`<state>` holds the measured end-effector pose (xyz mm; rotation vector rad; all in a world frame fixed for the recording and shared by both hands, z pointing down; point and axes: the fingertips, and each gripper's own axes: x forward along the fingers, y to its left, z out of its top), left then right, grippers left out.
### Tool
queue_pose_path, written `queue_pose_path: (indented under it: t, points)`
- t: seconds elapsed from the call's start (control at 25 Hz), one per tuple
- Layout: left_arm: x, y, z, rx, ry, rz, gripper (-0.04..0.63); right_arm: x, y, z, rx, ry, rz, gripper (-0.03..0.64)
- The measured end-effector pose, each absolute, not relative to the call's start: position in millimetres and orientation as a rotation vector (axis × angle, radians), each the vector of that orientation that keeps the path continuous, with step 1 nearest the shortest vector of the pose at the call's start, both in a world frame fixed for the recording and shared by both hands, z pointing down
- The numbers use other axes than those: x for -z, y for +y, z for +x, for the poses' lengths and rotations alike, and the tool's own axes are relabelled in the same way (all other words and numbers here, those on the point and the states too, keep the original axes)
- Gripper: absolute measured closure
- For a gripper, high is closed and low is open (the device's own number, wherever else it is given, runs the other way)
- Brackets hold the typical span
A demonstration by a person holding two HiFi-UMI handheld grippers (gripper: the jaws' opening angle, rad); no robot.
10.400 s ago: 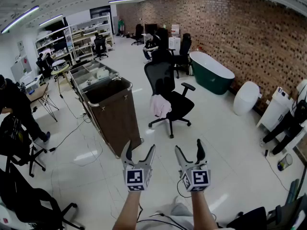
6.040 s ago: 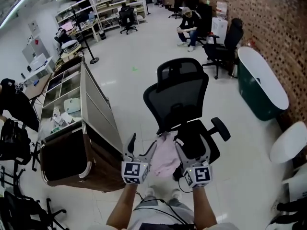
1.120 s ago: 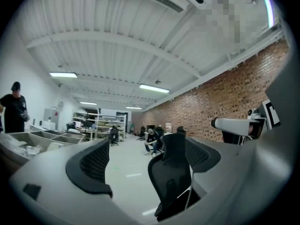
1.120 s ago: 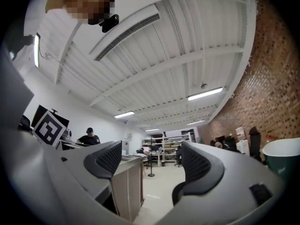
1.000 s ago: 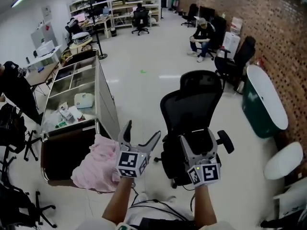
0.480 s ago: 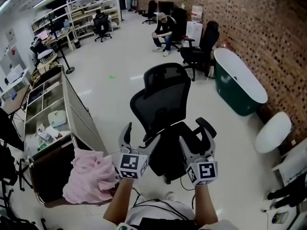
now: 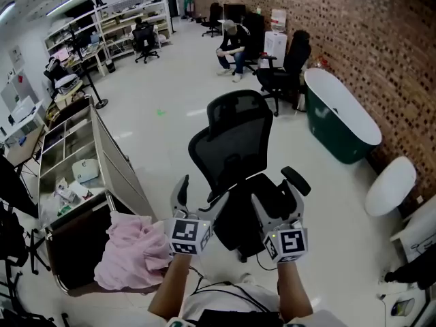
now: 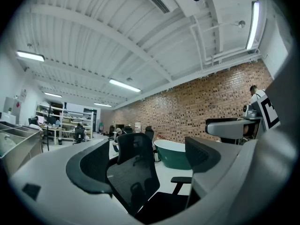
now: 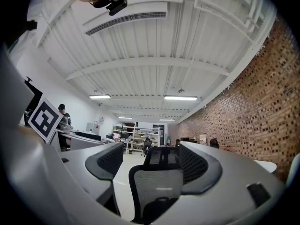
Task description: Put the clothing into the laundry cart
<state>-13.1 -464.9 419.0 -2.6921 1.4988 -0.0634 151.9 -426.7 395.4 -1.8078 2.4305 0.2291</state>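
Observation:
The pink clothing (image 7: 133, 254) lies heaped in the near bin of the laundry cart (image 7: 112, 163) at the lower left, part of it draped over the bin's edge. My left gripper (image 7: 199, 195) hovers to its right, open and empty. My right gripper (image 7: 279, 199) is level with it, also open and empty. Both point at a black mesh office chair (image 7: 235, 148) with a bare seat. The left gripper view frames that chair (image 8: 133, 172) between the left gripper's (image 8: 140, 158) spread jaws. In the right gripper view the chair (image 9: 157, 186) shows between the right gripper's (image 9: 157, 165) jaws.
The cart's far compartments (image 7: 71, 172) hold small items. A dark green bathtub (image 7: 340, 125) and a white rounded fixture (image 7: 390, 186) stand along the brick wall on the right. A person (image 7: 231, 41) sits among black chairs farther back. Shelving (image 7: 129, 12) lines the far left.
Both grippers have swung right, away from the cart and toward the black chair. The pink clothing stays behind in the cart's bin. Both grippers' jaws remain open.

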Motion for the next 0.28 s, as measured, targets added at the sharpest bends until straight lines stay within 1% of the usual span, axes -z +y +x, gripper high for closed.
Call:
queue_pose_path:
  t: [0.28]
  points:
    - [-420.0, -462.2, -21.3, 0.069, 1.508, -2.679, 0.107, -395.9, -427.2, 138.4, -0.234, 2.454, -1.782, 0.236]
